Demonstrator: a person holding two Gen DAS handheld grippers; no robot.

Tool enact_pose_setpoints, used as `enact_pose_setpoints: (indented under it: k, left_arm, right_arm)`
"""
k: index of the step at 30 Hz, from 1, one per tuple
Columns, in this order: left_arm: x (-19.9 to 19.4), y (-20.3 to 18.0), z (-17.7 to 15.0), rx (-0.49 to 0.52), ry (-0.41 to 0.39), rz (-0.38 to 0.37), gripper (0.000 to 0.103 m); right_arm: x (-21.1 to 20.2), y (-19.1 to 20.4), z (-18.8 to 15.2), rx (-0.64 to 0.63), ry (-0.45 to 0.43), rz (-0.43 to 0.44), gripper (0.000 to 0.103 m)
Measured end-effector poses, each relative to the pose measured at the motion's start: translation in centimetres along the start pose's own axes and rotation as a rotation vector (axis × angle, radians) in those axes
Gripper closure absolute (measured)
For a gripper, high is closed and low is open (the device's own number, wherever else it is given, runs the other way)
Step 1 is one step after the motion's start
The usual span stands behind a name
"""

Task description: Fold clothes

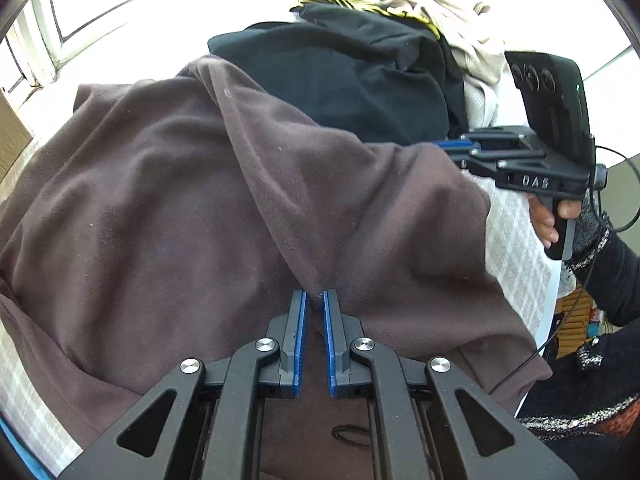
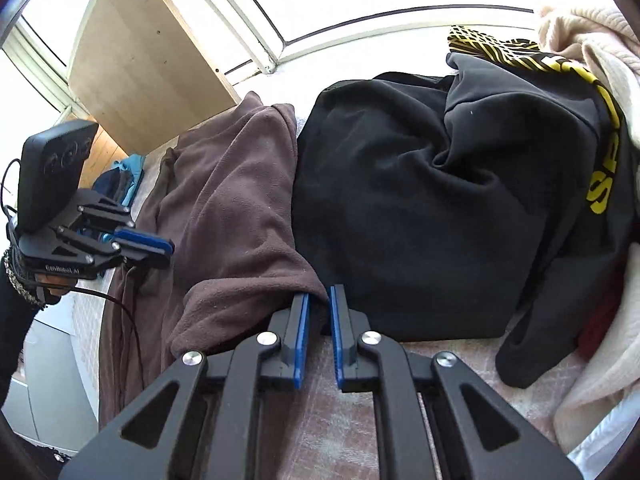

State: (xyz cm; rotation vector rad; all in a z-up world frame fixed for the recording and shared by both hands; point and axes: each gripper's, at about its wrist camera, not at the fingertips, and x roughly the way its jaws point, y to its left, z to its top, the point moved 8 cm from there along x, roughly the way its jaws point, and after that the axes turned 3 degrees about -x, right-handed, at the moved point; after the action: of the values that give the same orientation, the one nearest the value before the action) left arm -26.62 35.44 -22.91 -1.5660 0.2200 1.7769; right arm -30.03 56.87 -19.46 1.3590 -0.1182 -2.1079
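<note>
Now both grippers are pinching the brown fleece [image 1: 224, 184] spread on the checked bedcover [image 1: 516, 240]: the left gripper [image 1: 315, 300] is nipping a ridge of it between nearly closed jaws, and the right gripper [image 2: 319, 300] is clamping a corner just beside the black pile [image 2: 420, 200]. Judging by this, a fold is being started; next, both held points should be carried together across the fleece, keeping clear of the cream clothes [image 2: 592, 60] farther back.

Hidden under the brown fleece [image 1: 240, 200]: most of the checked cover [image 1: 516, 240]. Cut off at the right edge: cream garment [image 2: 592, 64]. Partly folded away: yellow lettering [image 2: 600, 192], unreadable.
</note>
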Motion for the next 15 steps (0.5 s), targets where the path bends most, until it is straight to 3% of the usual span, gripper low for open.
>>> enact_pose_setpoints:
  k: [4, 6, 7, 9, 10, 11, 15]
  left_arm:
    - [-2.1, 2.1, 5.7, -0.05, -0.084, -0.033, 0.07]
    - [-1.1, 4.0, 8.8, -0.077, -0.089, -0.051, 0.061]
    - [0.1, 4.8, 10.0, -0.086, -0.07, -0.018, 0.059]
    - [2.3, 5.8, 11.8, -0.119, -0.015, 0.043, 0.064]
    - [3.2, 6.4, 12.0, -0.151, 0.008, 0.051, 0.086]
    - [3.7, 6.6, 12.3, -0.183, 0.009, 0.032, 0.099]
    - [3.5, 8.1, 14.3, -0.267, -0.089, 0.02, 0.09]
  right_arm:
    - [0.0, 0.0, -0.3, -0.014, -0.013, -0.024, 0.094]
    - [-0.1, 0.0, -0.4, -0.018, -0.026, -0.029, 0.094]
    - [-0.2, -0.1, -0.5, -0.018, -0.035, -0.028, 0.094]
    - [-0.7, -0.3, -0.4, -0.015, -0.056, -0.02, 0.094]
    - [-0.8, -0.6, -0.3, -0.013, -0.064, -0.028, 0.094]
    - [-0.9, -1.1, -0.3, -0.01, -0.067, -0.053, 0.094]
    - [-0.8, -3.0, -0.4, 0.014, -0.036, -0.098, 0.094]
